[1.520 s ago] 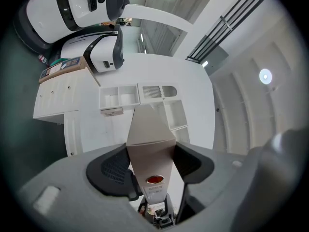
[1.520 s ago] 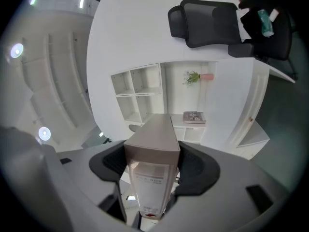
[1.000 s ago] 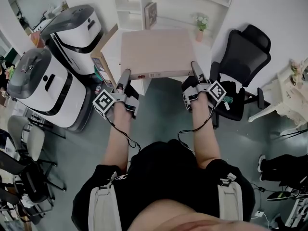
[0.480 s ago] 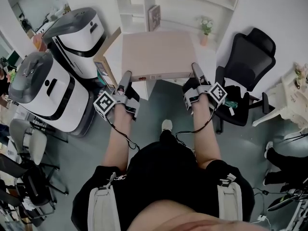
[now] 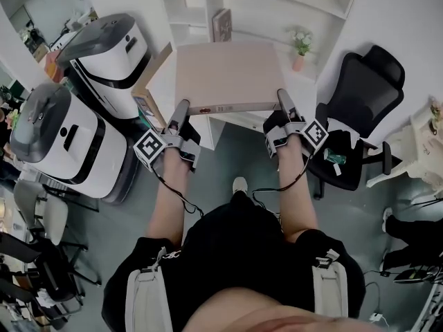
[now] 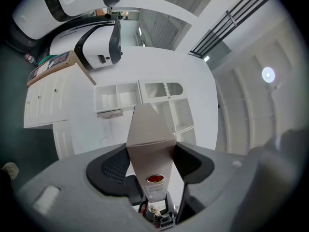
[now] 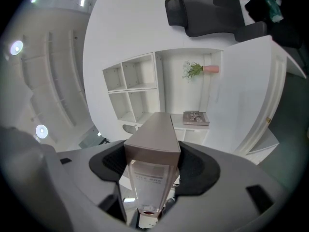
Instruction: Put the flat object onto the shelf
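The box (image 5: 225, 75) is off the shelf, held level in the air at 12 o'clock in front of the person. Its far edge reaches toward the white shelf (image 5: 190, 9), whose open compartments sit beyond it at 12 o'clock. Two big white machines (image 5: 62, 137) crowd the 9 to 10 o'clock side, and a brown board (image 5: 149, 81) leans just beside the box's left edge. A black chair (image 5: 360, 81) stands at 2 o'clock, near the right edge. Bare floor (image 5: 228, 144) lies below the box's near edge.

Both forearms reach straight forward, side by side. The left tool (image 5: 180, 111) grips the box's near left corner and the right tool (image 5: 284, 102) its near right corner. In each gripper view the pads stand wide and press the box's two broad faces.

From the head view the lower jaw of each tool is hidden under the box. The box covers the shelf's lower part, and a pink vase (image 5: 300, 54) shows past its far right corner. The print on the box's label is too small to read.
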`<control>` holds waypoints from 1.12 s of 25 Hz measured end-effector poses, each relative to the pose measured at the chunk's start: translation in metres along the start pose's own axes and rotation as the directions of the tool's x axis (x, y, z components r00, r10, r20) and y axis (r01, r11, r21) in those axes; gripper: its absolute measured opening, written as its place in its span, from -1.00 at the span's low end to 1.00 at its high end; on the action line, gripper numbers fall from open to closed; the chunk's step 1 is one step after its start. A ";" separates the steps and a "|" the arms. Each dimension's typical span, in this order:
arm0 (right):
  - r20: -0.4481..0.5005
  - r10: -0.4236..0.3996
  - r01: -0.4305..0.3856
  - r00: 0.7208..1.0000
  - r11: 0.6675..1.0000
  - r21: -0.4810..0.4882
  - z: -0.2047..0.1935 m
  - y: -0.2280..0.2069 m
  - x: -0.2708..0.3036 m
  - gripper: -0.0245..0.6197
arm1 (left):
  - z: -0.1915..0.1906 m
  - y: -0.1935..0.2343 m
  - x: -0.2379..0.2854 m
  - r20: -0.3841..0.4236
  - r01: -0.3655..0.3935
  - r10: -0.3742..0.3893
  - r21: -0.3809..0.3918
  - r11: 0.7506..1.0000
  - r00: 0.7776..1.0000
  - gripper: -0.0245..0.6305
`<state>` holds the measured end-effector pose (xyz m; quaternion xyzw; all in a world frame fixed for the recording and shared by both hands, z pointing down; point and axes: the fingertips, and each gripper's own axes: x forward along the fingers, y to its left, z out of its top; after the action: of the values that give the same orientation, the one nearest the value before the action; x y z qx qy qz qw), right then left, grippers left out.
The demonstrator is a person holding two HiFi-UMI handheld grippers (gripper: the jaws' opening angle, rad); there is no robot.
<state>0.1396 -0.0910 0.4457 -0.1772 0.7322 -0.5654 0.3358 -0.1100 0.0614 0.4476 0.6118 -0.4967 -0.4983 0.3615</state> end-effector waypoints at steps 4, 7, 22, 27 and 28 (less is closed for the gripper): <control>0.006 0.003 -0.003 1.000 1.000 0.006 0.019 -0.017 0.033 -0.02 | 0.009 0.005 0.039 -0.006 0.020 -0.020 -0.001 1.000 1.000 -0.06; 0.010 -0.002 0.002 1.000 1.000 0.003 0.036 -0.028 0.054 -0.02 | 0.013 0.015 0.066 -0.011 0.018 -0.018 -0.005 1.000 1.000 -0.06; 0.017 -0.014 0.014 1.000 1.000 -0.012 0.143 -0.067 0.186 -0.02 | 0.031 0.054 0.237 -0.057 0.002 -0.004 -0.031 1.000 0.998 -0.06; 0.004 -0.022 0.022 1.000 1.000 -0.005 0.166 -0.083 0.229 -0.02 | 0.047 0.065 0.287 -0.053 0.002 -0.003 -0.016 1.000 0.999 -0.06; 0.003 -0.021 0.021 1.000 1.000 -0.004 0.171 -0.084 0.234 -0.02 | 0.047 0.066 0.294 -0.054 0.004 -0.005 -0.013 1.000 0.999 -0.06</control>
<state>0.0807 -0.3868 0.4340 -0.1862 0.7310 -0.5673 0.3304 -0.1694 -0.2369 0.4245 0.6237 -0.4820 -0.4857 0.3778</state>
